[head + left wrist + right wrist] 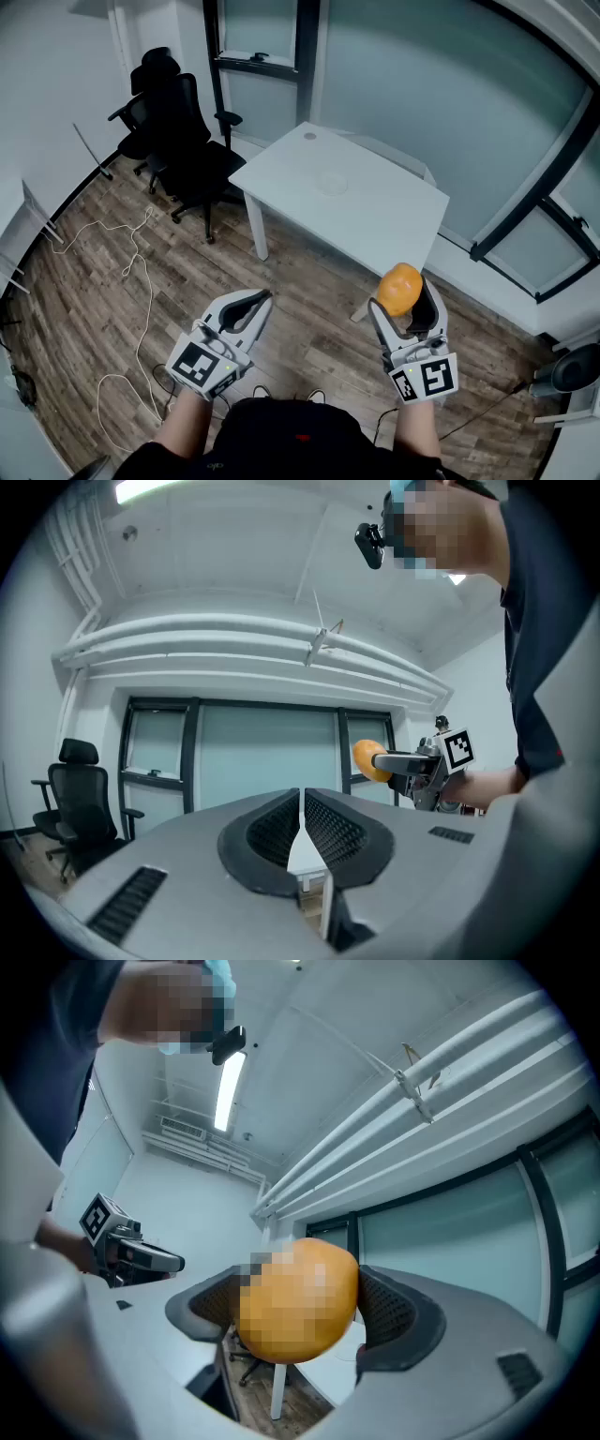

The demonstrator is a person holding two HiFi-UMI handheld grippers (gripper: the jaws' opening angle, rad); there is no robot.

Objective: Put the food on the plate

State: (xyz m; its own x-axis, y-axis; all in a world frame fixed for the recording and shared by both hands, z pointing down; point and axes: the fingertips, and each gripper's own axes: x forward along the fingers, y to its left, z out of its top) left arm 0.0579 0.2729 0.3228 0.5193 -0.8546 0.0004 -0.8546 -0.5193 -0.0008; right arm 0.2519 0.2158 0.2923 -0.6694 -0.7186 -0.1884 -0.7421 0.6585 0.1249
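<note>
Orange and round, the fruit (400, 287) sits pinched between the two pads of the right tool (403, 302), up near the tips, with the jaws spread wide around it. We hold the left tool (255, 302) beside it, jaws pressed together with nothing between them. Both tools hang over the wood floor (112, 309). The white bench (375, 225) stands ahead of the tips, well apart from them. A faint round outline (330, 182) on the bench may be the plate; we cannot confirm this.

We judge the fruit to be firm, of moderate weight and smooth-skinned, so it is liable to slip or roll. The pads appear to meet it across its widest part, which is the correct hold: a grip nearer either end would likely squeeze it out. We advise steady, light pressure, since hard clamping may bruise it. Release only once it rests on the plate, because a round body rolls on a flat surface.
</note>
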